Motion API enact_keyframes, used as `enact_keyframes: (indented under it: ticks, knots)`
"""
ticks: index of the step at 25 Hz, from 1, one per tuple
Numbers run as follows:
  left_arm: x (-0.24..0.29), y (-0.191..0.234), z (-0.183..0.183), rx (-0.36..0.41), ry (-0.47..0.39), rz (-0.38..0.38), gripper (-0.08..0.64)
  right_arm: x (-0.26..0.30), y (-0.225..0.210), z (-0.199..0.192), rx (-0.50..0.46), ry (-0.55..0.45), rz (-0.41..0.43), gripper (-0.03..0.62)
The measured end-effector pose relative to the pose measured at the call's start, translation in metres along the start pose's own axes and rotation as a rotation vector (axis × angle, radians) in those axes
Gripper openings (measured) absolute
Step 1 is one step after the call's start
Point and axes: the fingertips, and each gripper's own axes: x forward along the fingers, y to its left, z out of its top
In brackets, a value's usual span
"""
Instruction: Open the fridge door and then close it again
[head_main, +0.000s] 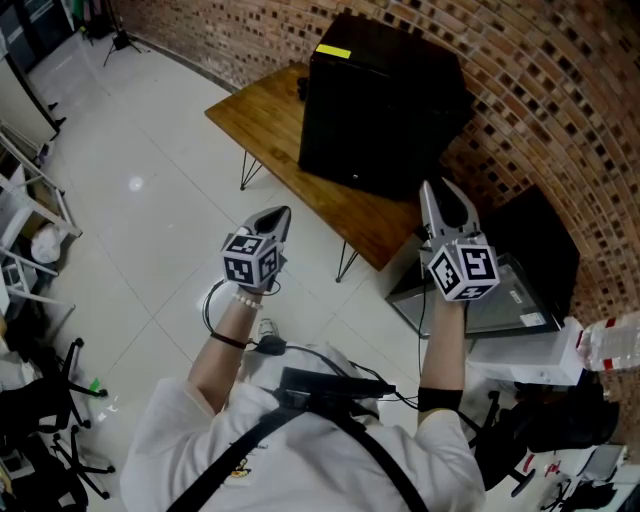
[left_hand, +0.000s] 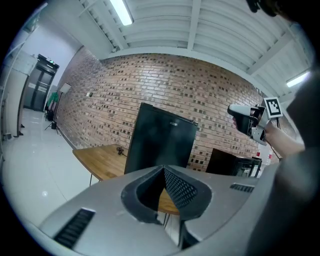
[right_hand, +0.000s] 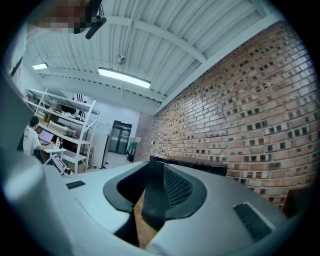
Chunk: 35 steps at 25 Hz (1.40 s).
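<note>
White tiled floor (head_main: 150, 150) on the left, open. A black cable lies on it near the person's feet.

Left gripper (head_main: 283, 212) (left_hand: 164, 170): held out over the floor, near side of the bench, tilted slightly down. Its jaws are closed together, tips meeting, with nothing between them. It is well apart from the fridge.

Bench (head_main: 265, 115) (left_hand: 100, 160): wooden top on thin dark legs. It runs along the brick wall from far left to near right. A small dark item sits at its far edge, too small to tell what.

Fridge (head_main: 380, 110) (left_hand: 160, 140) (right_hand: 195, 167): a black box standing upright on the bench, back toward the wall. The door is shut, flush with the body. There is a yellow label (head_main: 333, 51) on the top, at the far left corner. Neither gripper touches it.

Right gripper (head_main: 438, 190) (right_hand: 150, 165): held level, just right of the fridge's near corner and pointing along the wall. Its jaws stand a narrow way apart and are empty, with bench wood showing through the gap. From the left gripper view it hangs in the air off to the right, marker cube facing out.

Low black cabinet (head_main: 545, 240) (left_hand: 225, 162): stands right of the bench, against the wall, with a flat glass-fronted unit lying in front of it.

Brick wall (head_main: 560, 90) (right_hand: 260, 100): closes the far and right sides.
</note>
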Motion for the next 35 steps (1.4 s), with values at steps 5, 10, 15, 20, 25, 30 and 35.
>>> enact_keyframes:
  ticks: [5, 10, 15, 20, 25, 30, 35]
  knots:
    - [-0.003, -0.005, -0.001, 0.008, 0.003, -0.004, 0.000, -0.004, 0.002, 0.001, -0.001, -0.003, 0.004, 0.123]
    - [-0.008, -0.010, -0.002, 0.011, 0.003, -0.005, 0.000, -0.009, 0.005, 0.002, 0.002, -0.006, 0.010, 0.123]
    - [-0.011, -0.015, -0.004, 0.010, 0.003, -0.004, 0.000, -0.011, 0.006, 0.003, 0.002, -0.008, 0.020, 0.123]
    - [-0.018, -0.018, -0.005, 0.006, -0.015, -0.006, 0.000, -0.011, 0.009, 0.003, 0.000, -0.007, 0.032, 0.123]
    - [-0.020, -0.017, -0.004, -0.003, -0.022, -0.001, 0.000, -0.007, 0.009, 0.005, -0.006, -0.007, 0.040, 0.123]
    - [-0.018, -0.010, -0.006, -0.015, -0.018, 0.017, 0.000, 0.003, 0.009, 0.003, -0.003, -0.001, 0.051, 0.123]
    - [-0.013, 0.002, -0.005, -0.024, -0.007, 0.023, 0.000, 0.037, 0.008, -0.006, -0.031, 0.042, 0.086, 0.151]
